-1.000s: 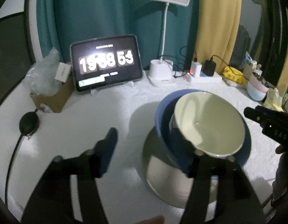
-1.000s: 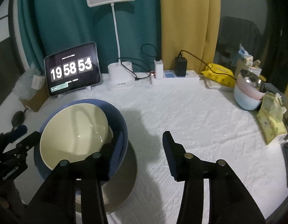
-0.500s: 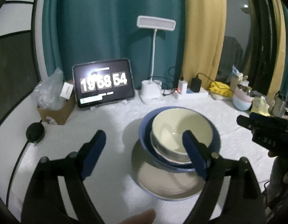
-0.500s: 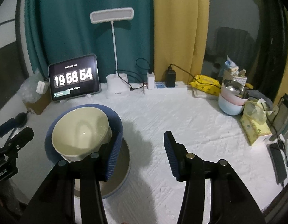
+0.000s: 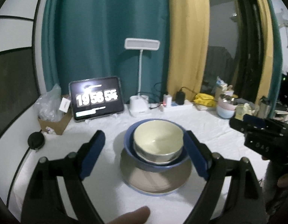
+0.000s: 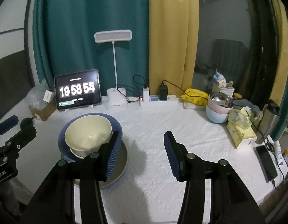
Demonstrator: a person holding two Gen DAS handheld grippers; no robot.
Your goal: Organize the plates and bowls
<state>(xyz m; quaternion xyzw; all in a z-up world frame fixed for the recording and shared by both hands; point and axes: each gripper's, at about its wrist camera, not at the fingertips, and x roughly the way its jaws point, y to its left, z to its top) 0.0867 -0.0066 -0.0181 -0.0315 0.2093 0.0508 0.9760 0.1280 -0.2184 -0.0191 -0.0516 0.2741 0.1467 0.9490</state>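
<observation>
A cream bowl (image 5: 157, 140) sits nested in a blue bowl (image 5: 155, 165), which stands on a beige plate with a blue rim (image 5: 155, 180) on the white cloth. The stack also shows in the right wrist view: cream bowl (image 6: 88, 133), blue bowl (image 6: 116, 124), plate (image 6: 120, 165). My left gripper (image 5: 144, 155) is open and empty, raised above and in front of the stack. My right gripper (image 6: 141, 152) is open and empty, to the right of the stack, above the cloth.
A tablet clock (image 6: 77, 90), a desk lamp (image 6: 116, 97) and a power strip (image 6: 158, 99) line the back. Stacked pastel bowls (image 6: 218, 110), a tissue box (image 6: 241, 132), a bottle (image 6: 267, 121) and a phone (image 6: 266, 161) stand at the right. A cardboard box (image 5: 54, 119) sits at the left.
Both grippers have pulled back and up from the bowl stack. The left gripper's fingers, earlier close around the blue bowl, are now clear of it. The stack stays on the plate.
</observation>
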